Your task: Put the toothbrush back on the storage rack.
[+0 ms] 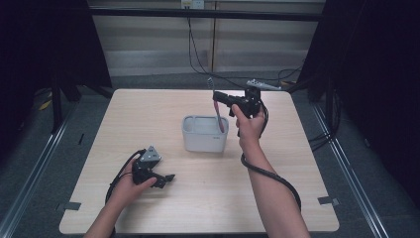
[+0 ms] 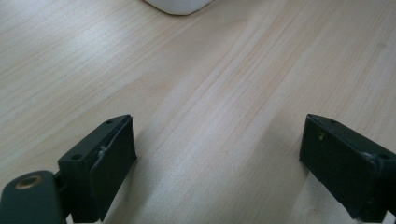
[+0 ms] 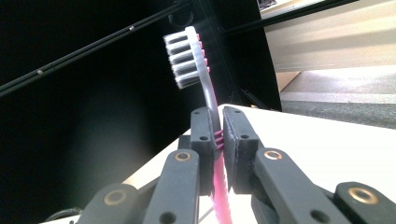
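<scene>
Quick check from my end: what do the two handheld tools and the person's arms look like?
Both are black. The left tool carries a grey three-cornered plate on top and trails a black cable. The right tool has a thick black cable looping along the forearm. Its jaw links show brass-coloured pivot pins. No sleeves reach the forearms.

I see a pale wooden desk (image 1: pixel 163 111) on grey carpet (image 1: pixel 44 163). Beyond its far edge runs a beige panelled wall (image 1: pixel 148 44) with black cables (image 1: pixel 198 54) hanging down. Dark curtains (image 1: pixel 376 74) flank both sides; tape marks (image 1: pixel 328 201) sit by the near corners.
</scene>
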`<action>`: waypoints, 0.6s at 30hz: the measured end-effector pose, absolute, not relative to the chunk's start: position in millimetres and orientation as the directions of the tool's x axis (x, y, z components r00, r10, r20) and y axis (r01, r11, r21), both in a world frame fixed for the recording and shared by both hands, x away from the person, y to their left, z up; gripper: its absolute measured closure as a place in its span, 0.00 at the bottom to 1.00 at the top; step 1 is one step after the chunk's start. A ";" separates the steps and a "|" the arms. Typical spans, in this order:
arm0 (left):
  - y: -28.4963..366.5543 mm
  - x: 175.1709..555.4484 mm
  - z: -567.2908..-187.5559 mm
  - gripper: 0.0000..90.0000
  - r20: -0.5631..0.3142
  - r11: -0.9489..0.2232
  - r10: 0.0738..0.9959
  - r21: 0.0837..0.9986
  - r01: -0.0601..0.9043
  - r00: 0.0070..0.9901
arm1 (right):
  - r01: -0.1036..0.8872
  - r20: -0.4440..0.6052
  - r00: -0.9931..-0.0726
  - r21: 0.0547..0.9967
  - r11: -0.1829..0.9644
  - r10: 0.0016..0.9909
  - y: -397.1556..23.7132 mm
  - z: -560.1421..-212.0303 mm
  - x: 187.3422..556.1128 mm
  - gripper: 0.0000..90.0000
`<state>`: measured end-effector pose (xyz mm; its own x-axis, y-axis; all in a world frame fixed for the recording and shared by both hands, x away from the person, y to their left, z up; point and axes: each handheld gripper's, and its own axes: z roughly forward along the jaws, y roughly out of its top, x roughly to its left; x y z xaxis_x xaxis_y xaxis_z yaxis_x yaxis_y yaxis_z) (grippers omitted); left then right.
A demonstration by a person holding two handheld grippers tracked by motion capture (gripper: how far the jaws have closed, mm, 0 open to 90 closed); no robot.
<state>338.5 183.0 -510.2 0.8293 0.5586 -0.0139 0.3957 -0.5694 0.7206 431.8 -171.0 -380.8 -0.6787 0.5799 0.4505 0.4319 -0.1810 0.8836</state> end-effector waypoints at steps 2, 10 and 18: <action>182.9 338.5 -510.2 0.11 -0.015 -0.569 0.559 0.721 0.396 0.829 | 0.432 0.446 -0.679 0.885 -0.175 0.583 -172.1 -381.8 430.8 0.92; 182.6 337.9 -510.6 0.11 -0.025 -0.562 0.560 0.723 0.402 0.828 | 0.435 0.450 -0.669 0.882 -0.179 0.592 -179.1 -386.0 425.6 0.92; 182.5 337.8 -510.6 0.11 -0.026 -0.562 0.560 0.723 0.403 0.828 | 0.443 0.458 -0.663 0.878 -0.182 0.591 -183.5 -394.0 422.4 0.92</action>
<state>337.8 182.5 -510.6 0.8279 0.5602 -0.0264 0.4031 -0.5617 0.7225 422.4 -183.5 -394.0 -0.6635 0.5915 0.4582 0.4434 -0.1824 0.8776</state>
